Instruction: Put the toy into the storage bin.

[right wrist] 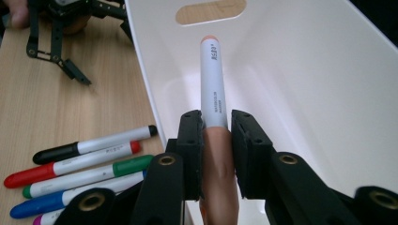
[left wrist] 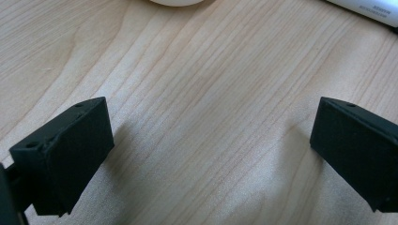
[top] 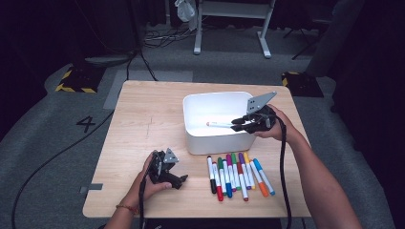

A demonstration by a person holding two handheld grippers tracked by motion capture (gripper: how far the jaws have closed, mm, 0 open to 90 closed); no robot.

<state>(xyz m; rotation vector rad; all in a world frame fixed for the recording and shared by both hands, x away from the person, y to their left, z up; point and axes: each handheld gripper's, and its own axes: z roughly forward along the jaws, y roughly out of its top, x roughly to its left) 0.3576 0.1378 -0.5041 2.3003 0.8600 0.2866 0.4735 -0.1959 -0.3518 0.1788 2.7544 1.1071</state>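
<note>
Right gripper (right wrist: 217, 129) clamped tight on a peach-capped marker (right wrist: 213, 89), held level over the open white bin (top: 191, 138), pads gripping at the join of cap and white barrel, far end pointing toward the bin's handle slot. Left gripper (left wrist: 211, 154) spread wide and empty, resting low over bare table (top: 143, 119), well apart from the bin. Remaining markers (top: 239, 174) in a row on the table just in front of the bin. Risks, as a judgement: a release this high could bounce or roll the marker hard against the wall; a grip so near the cap end could let the barrel swing or slip; a careless withdrawal could catch the rim and shove the unsteadied bin onto the row.
</note>
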